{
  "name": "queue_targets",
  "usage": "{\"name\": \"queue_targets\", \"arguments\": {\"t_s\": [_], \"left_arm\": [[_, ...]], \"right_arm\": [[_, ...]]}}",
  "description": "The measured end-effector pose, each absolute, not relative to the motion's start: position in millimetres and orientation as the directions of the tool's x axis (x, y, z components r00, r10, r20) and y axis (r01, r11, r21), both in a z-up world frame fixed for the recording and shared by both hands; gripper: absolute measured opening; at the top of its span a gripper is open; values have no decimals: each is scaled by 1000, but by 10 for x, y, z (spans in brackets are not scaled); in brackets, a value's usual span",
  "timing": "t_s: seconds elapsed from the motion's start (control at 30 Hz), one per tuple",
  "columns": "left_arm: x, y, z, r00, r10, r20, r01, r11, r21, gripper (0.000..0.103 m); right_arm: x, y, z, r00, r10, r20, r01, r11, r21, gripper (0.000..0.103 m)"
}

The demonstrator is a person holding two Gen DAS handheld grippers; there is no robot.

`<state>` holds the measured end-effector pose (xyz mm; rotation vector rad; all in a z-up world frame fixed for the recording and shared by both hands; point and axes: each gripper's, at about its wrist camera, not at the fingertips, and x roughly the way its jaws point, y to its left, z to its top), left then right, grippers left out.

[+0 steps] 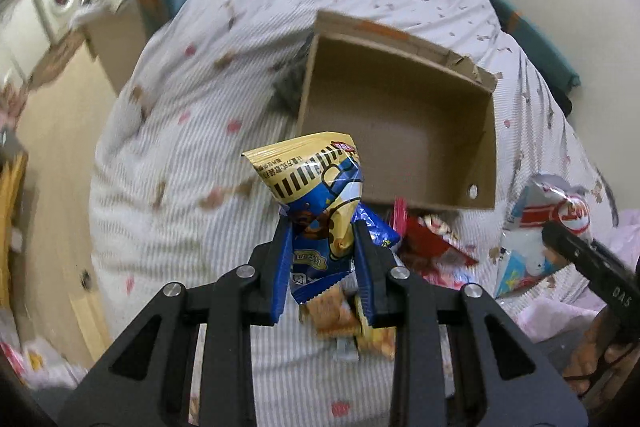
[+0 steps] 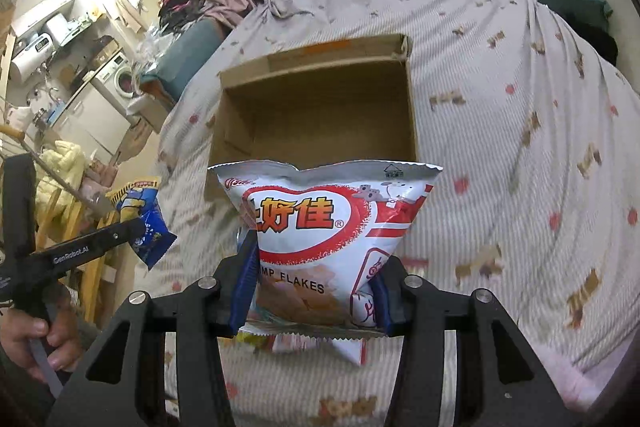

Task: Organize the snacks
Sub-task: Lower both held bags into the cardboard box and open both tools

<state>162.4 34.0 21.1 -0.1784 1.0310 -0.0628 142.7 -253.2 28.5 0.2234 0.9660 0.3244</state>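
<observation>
My left gripper [image 1: 322, 227] is shut on a yellow and blue snack bag [image 1: 316, 187] and holds it above the bed, just in front of the open cardboard box [image 1: 400, 115]. My right gripper [image 2: 316, 247] is shut on a white and red shrimp flakes bag [image 2: 324, 227], held up before the same empty box [image 2: 320, 115]. The left gripper with its bag [image 2: 140, 211] shows at the left of the right wrist view. The right gripper's bag [image 1: 556, 211] shows at the right of the left wrist view.
More snack packets [image 1: 432, 243] lie on the striped bedsheet [image 1: 192, 115] under and right of the left gripper. A biscuit packet [image 1: 336, 311] lies below it. A wall runs behind the bed; a kitchen with a washing machine [image 2: 120, 79] is at the far left.
</observation>
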Motion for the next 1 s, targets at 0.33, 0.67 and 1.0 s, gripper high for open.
{"name": "queue_targets", "arguments": {"t_s": [0.33,0.67,1.0], "left_arm": [[2291,54,138,518,-147,-843,37,988,-149,25],[2625,-139,-235,525,-140,-840,74,990,-119,25],[2763,-242,-508,516,-145,-844,95,989,-111,25]], "right_arm": [[2118,-2594,169,565,354,-745,-128,930,345,50],[2545,-2648,-268,573,356,-738,-106,925,364,50],[2608,-2511,-413,554,353,-754,-137,932,336,50]]}}
